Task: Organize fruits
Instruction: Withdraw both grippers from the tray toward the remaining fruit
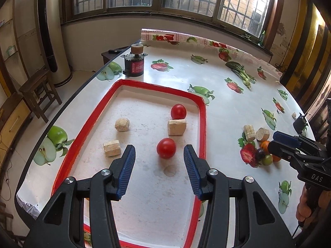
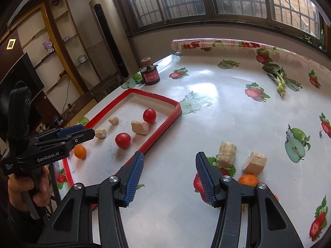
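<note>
A red-rimmed tray holds two red tomatoes and three tan blocks. My left gripper hangs open above the tray, and the nearer tomato lies on the tray floor beyond its fingers. The right wrist view also shows a small orange in the tray, under the left gripper. My right gripper stands open over bare tablecloth just right of the tray. An orange sits beside its right finger. A dark plum and a green tomato lie there too.
Two tan blocks stand on the cloth by the loose fruit. A black canister with a red label stands behind the tray. A leafy green vegetable lies at the back right. The table edge runs close along the tray's left side.
</note>
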`<state>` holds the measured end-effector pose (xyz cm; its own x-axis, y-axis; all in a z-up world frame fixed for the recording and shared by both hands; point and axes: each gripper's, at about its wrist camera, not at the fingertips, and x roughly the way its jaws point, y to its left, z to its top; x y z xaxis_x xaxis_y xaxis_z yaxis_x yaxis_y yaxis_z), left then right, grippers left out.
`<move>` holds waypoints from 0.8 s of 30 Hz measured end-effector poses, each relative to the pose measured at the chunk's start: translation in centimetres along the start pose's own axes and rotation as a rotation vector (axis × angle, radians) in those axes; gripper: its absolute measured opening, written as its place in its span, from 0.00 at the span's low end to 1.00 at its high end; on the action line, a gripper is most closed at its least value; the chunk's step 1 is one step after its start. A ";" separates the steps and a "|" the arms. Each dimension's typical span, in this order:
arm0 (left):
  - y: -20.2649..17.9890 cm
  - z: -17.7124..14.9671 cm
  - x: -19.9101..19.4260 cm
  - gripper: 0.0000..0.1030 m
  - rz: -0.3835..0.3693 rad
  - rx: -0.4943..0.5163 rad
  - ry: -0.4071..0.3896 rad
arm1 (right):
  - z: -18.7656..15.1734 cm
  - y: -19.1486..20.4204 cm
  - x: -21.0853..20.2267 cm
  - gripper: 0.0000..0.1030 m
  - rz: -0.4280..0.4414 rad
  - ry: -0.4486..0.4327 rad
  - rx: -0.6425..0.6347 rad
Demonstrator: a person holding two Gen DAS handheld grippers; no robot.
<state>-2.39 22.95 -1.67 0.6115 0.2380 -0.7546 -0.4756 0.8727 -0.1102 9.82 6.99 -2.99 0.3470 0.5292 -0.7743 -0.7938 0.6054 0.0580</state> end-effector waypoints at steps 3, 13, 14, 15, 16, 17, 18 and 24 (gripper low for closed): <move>-0.9 -0.2 -0.3 0.45 -0.015 0.013 -0.001 | -0.8 -1.1 -1.3 0.53 -0.022 -0.008 0.011; -5.1 -0.9 -0.4 0.45 -0.072 0.072 0.015 | -4.7 -5.8 -5.1 0.53 -0.115 -0.013 0.080; -5.6 -1.0 -0.4 0.45 -0.080 0.079 0.017 | -5.0 -6.2 -5.4 0.53 -0.121 -0.012 0.089; -6.1 -1.1 -0.4 0.45 -0.087 0.086 0.021 | -5.4 -6.6 -5.6 0.53 -0.127 -0.012 0.096; -6.6 -1.1 -0.3 0.45 -0.093 0.095 0.024 | -5.7 -7.0 -5.9 0.53 -0.134 -0.013 0.104; -7.1 -1.2 -0.3 0.45 -0.097 0.104 0.027 | -6.0 -7.3 -6.1 0.53 -0.140 -0.013 0.112; -7.6 -1.3 -0.3 0.45 -0.102 0.113 0.029 | -6.3 -7.7 -6.4 0.53 -0.143 -0.014 0.119; -10.4 -1.8 0.0 0.45 -0.137 0.155 0.044 | -7.5 -9.2 -7.7 0.53 -0.164 -0.020 0.147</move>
<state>1.40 13.09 -1.67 0.6339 0.0964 -0.7674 -0.2844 0.9517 -0.1154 10.70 -7.11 -2.30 0.4765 0.4274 -0.7683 -0.6451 0.7637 0.0247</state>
